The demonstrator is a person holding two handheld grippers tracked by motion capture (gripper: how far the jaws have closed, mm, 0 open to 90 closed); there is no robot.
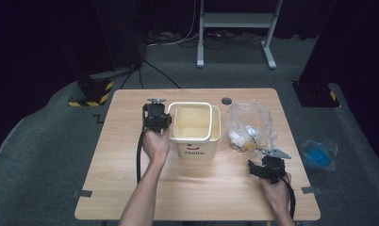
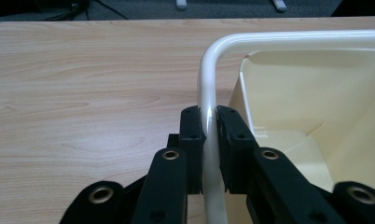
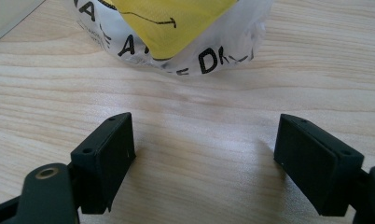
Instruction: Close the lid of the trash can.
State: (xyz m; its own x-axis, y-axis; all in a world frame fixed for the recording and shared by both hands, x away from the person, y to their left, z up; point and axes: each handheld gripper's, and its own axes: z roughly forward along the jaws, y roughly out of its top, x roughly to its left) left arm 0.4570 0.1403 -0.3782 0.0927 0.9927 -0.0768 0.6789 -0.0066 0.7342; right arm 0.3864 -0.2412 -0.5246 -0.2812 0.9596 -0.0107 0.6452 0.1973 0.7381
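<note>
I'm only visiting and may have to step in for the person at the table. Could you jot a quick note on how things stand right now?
Left gripper: jaws shut on the white handle of the cream bin, at the bin's left side.
Right gripper: jaws wide open with nothing between them, low over the table, just short of the clear plastic bag.
The bin stands mid-table; its inside looks empty. The bag, with small white and yellow items inside, lies to its right.
Done: the bin is held.
Left, probably: grasp the bag and bring it to the bin.
</note>
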